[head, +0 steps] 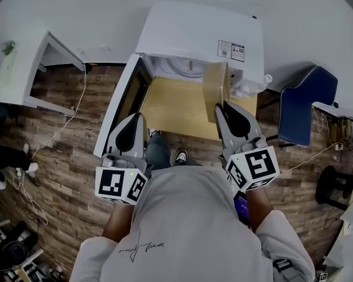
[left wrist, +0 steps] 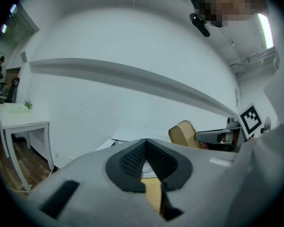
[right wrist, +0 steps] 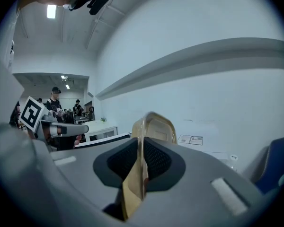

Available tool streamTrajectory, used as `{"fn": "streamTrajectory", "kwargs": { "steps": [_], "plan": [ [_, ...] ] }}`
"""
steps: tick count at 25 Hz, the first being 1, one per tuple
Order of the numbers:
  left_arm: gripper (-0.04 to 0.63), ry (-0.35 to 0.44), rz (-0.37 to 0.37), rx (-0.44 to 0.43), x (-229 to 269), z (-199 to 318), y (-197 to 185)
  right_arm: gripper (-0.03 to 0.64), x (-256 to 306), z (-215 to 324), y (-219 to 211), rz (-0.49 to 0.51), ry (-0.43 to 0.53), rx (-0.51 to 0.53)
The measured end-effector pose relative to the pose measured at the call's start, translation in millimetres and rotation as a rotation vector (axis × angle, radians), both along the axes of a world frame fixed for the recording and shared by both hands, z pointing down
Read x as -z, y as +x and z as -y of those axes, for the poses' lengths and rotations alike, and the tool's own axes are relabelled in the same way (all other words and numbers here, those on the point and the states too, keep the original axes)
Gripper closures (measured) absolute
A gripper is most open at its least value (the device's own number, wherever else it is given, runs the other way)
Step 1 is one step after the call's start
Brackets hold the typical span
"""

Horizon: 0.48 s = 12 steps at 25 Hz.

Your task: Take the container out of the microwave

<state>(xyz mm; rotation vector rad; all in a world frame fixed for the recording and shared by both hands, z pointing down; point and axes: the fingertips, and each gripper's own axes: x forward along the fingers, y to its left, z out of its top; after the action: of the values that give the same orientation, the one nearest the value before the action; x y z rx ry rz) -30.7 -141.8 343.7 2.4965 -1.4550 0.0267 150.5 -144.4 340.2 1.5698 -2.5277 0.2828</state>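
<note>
1. The right gripper [right wrist: 141, 161] is clamped on the tan container [right wrist: 154, 126]. In the right gripper view the container's thin wall runs straight down between the two dark ribbed pads, which press on it from either side.
2. The container stands on edge. Its rounded end rises above and beyond the jaw tips, and its lower part drops down into the gap behind the pads.
3. In the head view the container [head: 216, 86] sits at the tip of the right gripper [head: 222, 107], in front of the right part of the white microwave's [head: 200, 31] opening. It is over the yellow-lit floor of the cavity; whether it is fully clear of the cavity cannot be told.
4. The microwave door [head: 126, 101] is swung open to the left.
5. The left gripper [head: 137, 117] is just beside the open door's lower edge and well apart from the container. Its pads meet at the tip in the left gripper view, with nothing between them.
6. From the left gripper [left wrist: 146, 148] the container [left wrist: 184, 134] shows to the right, with the right gripper's grey jaw next to it.
</note>
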Motion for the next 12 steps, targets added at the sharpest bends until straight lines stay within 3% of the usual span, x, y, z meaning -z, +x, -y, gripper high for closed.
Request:
{"fn": "streamTrajectory", "kwargs": {
  "steps": [12],
  "plan": [
    [0.597, 0.000, -0.002, -0.004, 1.9, 0.6, 3.9, 0.563, 0.0, 0.3, 7.8, 0.022, 0.001, 0.024]
  ]
}}
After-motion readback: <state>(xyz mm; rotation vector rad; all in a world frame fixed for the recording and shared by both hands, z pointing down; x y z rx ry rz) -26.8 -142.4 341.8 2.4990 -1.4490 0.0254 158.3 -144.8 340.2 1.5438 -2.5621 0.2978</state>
